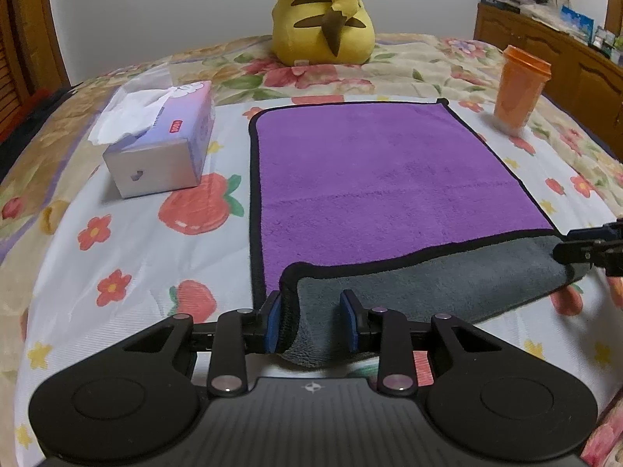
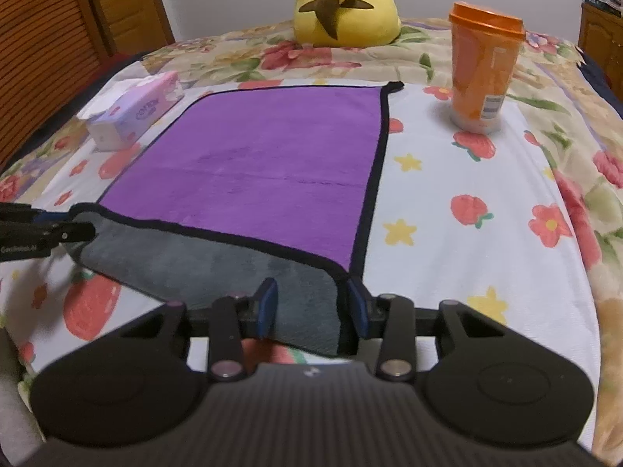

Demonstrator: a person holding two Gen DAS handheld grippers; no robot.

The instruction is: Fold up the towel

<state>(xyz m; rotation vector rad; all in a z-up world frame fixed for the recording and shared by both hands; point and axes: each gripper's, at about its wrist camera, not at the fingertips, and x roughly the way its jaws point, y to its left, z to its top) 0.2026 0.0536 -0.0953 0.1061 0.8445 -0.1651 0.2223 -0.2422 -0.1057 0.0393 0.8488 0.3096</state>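
Observation:
A purple towel [image 1: 389,171] with a black hem and grey underside lies flat on the bed; it also shows in the right wrist view [image 2: 272,163]. Its near edge is lifted and turned over, showing the grey side [image 1: 428,276]. My left gripper [image 1: 311,321] has its jaws standing apart around the near left corner, with cloth between them. My right gripper [image 2: 311,307] has its jaws apart around the near right corner in the same way. Each gripper shows at the edge of the other's view, the right [image 1: 592,249] and the left [image 2: 39,233].
A tissue box [image 1: 159,144] stands left of the towel. An orange lidded cup [image 2: 483,66] stands to the right of it. A yellow plush toy [image 1: 323,11] sits at the far edge of the bed. A wooden dresser [image 1: 553,50] is at the far right.

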